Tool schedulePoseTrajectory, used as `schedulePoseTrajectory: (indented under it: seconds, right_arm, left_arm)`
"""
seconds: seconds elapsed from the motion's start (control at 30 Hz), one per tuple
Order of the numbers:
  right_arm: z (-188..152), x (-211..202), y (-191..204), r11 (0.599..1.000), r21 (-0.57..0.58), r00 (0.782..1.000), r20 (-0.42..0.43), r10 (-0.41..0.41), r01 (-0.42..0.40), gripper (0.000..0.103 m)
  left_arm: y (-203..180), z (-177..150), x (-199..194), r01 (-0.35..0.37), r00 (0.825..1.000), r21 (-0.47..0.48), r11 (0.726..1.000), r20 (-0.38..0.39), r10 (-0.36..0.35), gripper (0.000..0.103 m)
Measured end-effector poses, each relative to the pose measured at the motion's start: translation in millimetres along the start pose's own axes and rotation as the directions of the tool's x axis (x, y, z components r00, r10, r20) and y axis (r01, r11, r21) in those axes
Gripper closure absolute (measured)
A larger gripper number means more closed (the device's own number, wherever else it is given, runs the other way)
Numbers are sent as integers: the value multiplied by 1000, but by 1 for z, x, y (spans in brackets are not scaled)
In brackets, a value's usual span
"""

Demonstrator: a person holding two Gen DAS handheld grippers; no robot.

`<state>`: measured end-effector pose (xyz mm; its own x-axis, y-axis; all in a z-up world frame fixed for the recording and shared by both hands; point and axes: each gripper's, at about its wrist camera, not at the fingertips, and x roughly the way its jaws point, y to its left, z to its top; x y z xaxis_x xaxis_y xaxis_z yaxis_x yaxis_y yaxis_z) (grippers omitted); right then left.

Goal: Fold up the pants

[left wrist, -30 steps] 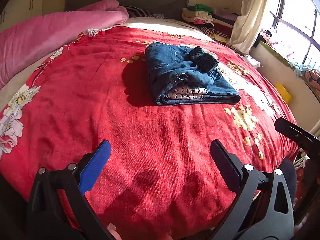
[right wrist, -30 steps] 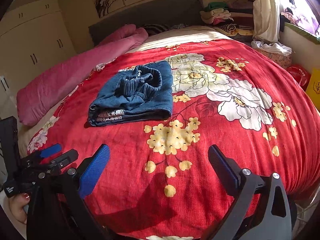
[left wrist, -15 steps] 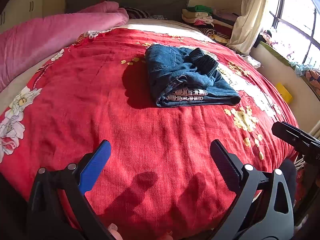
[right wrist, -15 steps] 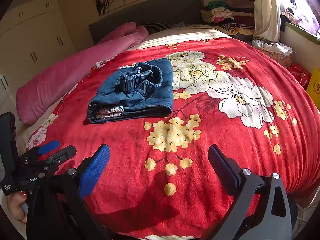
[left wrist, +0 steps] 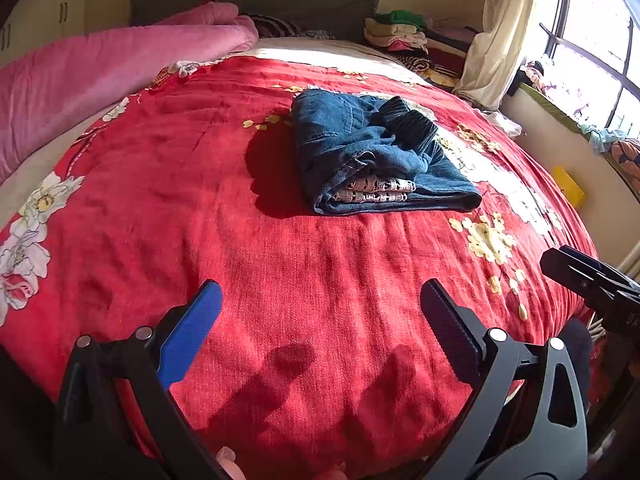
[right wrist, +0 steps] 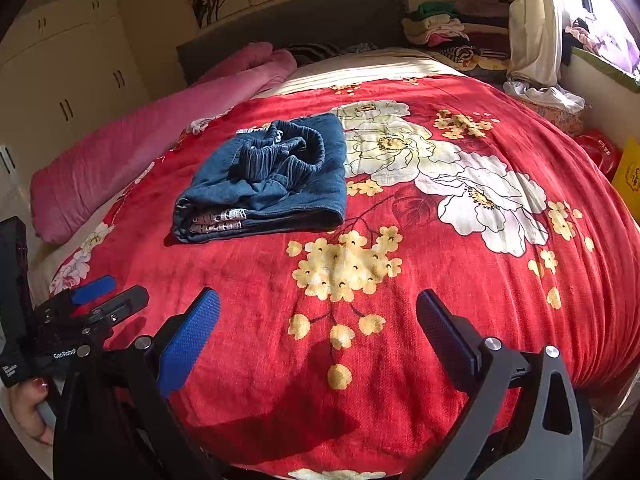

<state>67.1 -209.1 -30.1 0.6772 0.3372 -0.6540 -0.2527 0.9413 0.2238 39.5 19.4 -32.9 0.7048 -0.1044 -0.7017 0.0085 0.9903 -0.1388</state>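
We hold the left tongs point(left wrist: 320, 308) and right tongs point(right wrist: 318, 312) spread and empty near the bed's foot. The folded jeans point(left wrist: 372, 160) lie mid-bed on the red floral quilt point(left wrist: 200, 208). Risk: the loose ribbed cuffs point(left wrist: 408, 124) on top may unroll if snagged.

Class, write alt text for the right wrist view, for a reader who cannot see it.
Folded blue jeans lie on a red floral bedspread, untouched. The open right gripper hovers over the bed's near edge, with the left gripper low at the left and a pink quilt behind.
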Motion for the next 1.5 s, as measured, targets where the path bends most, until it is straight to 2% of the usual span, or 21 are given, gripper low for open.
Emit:
schedulePoseTrajectory:
  seconds: [0.7,1.5]
  right_arm:
    - [0,2,-1,1000,-13,1000,-6,-22,22,5]
    - [1,0,-2,999,-19,1000,0,-31,31,5]
  left_arm:
    - [2,2,-1,-26,1000,-7,1000,2,26,10]
    - [-4,4,-7,-18,1000,-4,1000,4,18,10]
